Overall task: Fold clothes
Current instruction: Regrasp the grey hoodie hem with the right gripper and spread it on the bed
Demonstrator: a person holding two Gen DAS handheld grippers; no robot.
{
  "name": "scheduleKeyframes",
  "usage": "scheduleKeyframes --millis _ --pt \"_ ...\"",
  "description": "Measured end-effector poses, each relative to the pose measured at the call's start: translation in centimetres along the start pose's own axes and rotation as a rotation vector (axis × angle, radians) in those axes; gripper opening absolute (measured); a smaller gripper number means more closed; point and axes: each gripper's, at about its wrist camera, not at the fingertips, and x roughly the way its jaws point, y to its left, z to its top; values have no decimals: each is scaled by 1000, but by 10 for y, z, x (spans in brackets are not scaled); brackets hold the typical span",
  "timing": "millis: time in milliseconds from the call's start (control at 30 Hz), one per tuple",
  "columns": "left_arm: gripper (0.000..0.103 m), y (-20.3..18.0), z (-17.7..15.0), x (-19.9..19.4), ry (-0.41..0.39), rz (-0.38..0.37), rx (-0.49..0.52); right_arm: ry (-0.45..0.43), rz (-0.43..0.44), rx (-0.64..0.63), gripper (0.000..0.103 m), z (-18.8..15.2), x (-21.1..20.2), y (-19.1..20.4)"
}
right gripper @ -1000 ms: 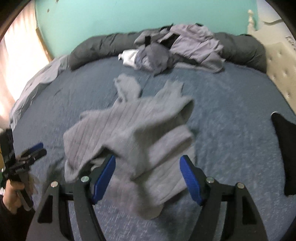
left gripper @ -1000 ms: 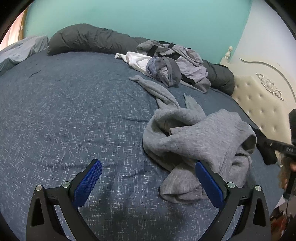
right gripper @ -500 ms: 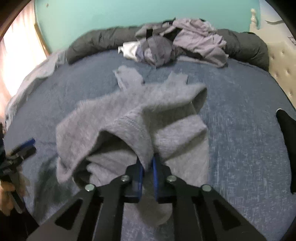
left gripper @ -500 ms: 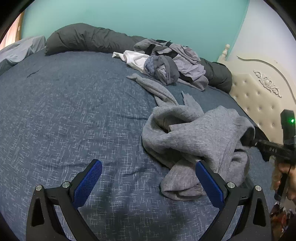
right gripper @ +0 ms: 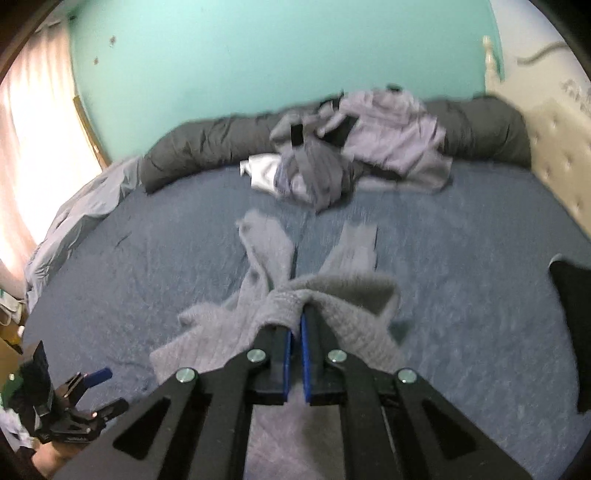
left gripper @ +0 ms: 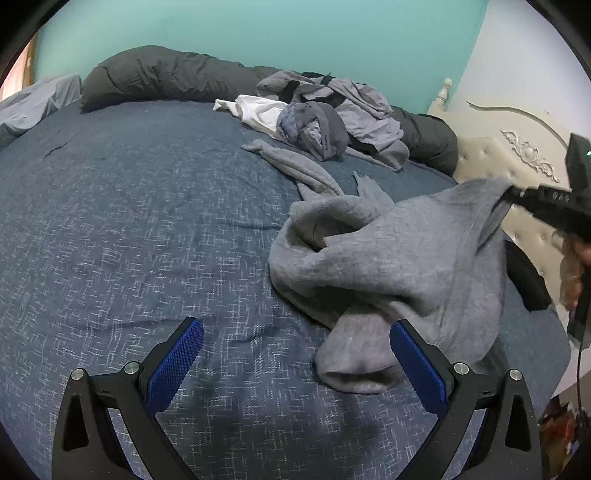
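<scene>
A grey sweater (left gripper: 399,258) lies crumpled on the near right part of a blue bedspread (left gripper: 147,229), one edge lifted off the bed by the right gripper (right gripper: 298,314), whose blue-padded jaws are pinched tight on a fold of the knit. From the left wrist view that edge is drawn up toward the cream tufted headboard (left gripper: 480,162), while the rest of the garment sags in a heap with both sleeves trailing toward the far side of the bed. The left gripper (left gripper: 295,354) hovers over the bedspread just beside the sweater's near hem, its jaws spread wide with nothing between them. Well beyond, a pile of unfolded clothes (left gripper: 325,107) rests against a long dark bolster (left gripper: 159,77) below a turquoise wall (left gripper: 258,33). A black garment (right gripper: 572,314) lies near the headboard.
</scene>
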Motion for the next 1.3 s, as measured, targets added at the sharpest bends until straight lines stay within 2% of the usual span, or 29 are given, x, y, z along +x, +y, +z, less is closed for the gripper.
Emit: scheduleKeyframes --millis 133,267,367,533,1000,1300 --pt "103 -1 -1 2 4 -3 2 55 -14 37 5 -27 7 -13" --pt "103 -3 -6 7 16 3 -1 31 16 163 6 -50 -6 -33" --pt "103 -8 -10 7 20 -28 -2 9 21 167 7 -60 -16 -36" --pt "103 -20 -13 7 15 -40 45 -37 64 201 11 -73 -29 -36" --pt "102 -42 -24 27 60 -58 114 -27 66 181 12 -80 -31 -43" --pt "103 -56 -28 36 48 -55 175 -30 70 178 12 -78 -30 -40"
